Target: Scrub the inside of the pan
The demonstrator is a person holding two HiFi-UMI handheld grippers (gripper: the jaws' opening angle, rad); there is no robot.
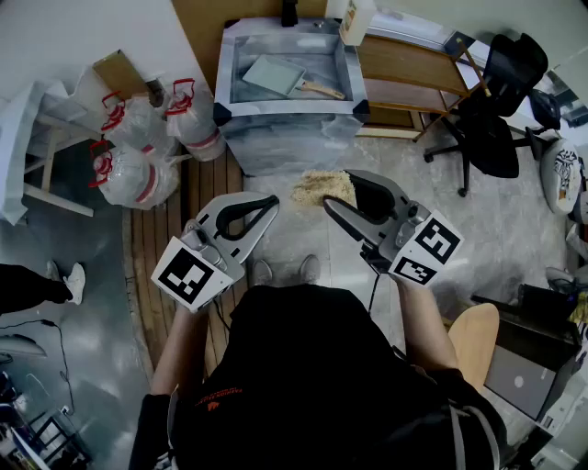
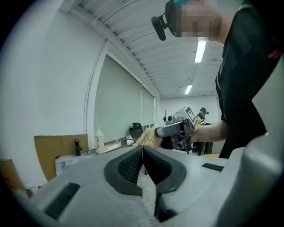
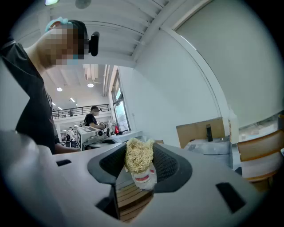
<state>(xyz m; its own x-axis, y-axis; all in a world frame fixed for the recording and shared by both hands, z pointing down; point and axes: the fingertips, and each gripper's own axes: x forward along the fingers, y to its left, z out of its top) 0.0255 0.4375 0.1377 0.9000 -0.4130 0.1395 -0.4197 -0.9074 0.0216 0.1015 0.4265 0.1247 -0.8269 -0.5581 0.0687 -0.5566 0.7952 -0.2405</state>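
A grey square pan (image 1: 274, 75) with a wooden handle lies in the foil-lined sink (image 1: 230, 69) ahead of me, well beyond both grippers. My right gripper (image 1: 337, 190) is shut on a tan fibrous scrubber (image 1: 315, 188), held at waist height over the floor. In the right gripper view the scrubber (image 3: 138, 156) sits clamped between the dark pads of my right gripper (image 3: 139, 153). My left gripper (image 1: 271, 202) hovers to the left, shut and with nothing in it. The left gripper view shows my left gripper (image 2: 143, 148) with jaws pressed together, and the scrubber (image 2: 148, 138) beyond them.
White bags with red ties (image 1: 138, 151) lie on the floor at left. A soap bottle (image 1: 356, 20) stands by the sink, next to a wooden shelf (image 1: 404, 78). A black office chair (image 1: 491, 101) is at right, and a wooden stool (image 1: 473, 340) is beside me.
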